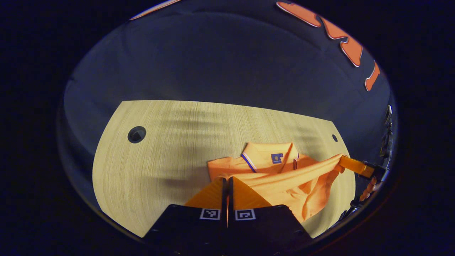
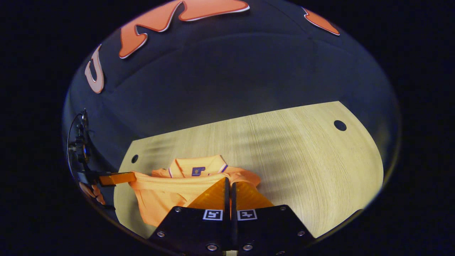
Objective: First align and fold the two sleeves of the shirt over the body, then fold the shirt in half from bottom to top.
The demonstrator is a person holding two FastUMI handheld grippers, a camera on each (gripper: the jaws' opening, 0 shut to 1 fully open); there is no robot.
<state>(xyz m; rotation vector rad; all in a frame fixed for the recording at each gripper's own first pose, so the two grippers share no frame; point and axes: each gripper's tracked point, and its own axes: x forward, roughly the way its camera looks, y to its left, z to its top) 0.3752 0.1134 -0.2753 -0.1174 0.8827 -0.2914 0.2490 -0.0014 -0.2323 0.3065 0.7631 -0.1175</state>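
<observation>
Booth wall [image 1: 220,60]: dark cloth, rising behind the table and taking the whole upper half of both views.

Table [image 1: 149,149]: pale wood-grain top with a curved far edge, crossed by soft banded shadows. A round cable hole [image 1: 137,134] sits at about 10 o'clock in the left gripper view; a smaller hole [image 1: 335,138] lies toward 3 o'clock. In the right gripper view the larger hole [image 2: 340,125] appears at 2 o'clock.

Shirt [image 1: 280,174]: orange polo, collar [image 1: 270,151] lying flat on the table toward 12 o'clock, a dark label inside the neck. Its lower cloth is lifted off the table and stretched as a taut band between the two grippers, with loose folds hanging beneath.

Left gripper [image 1: 227,183]: at 6 o'clock of its own view, fingers clenched on the shirt's raised edge. In the right gripper view it enters at 9 o'clock [image 2: 132,177], held by a hand [image 2: 90,192].

Right gripper [image 2: 229,185]: fingers likewise pinched together on the cloth; in the left gripper view it reaches in at 3 o'clock [image 1: 342,160].
</observation>
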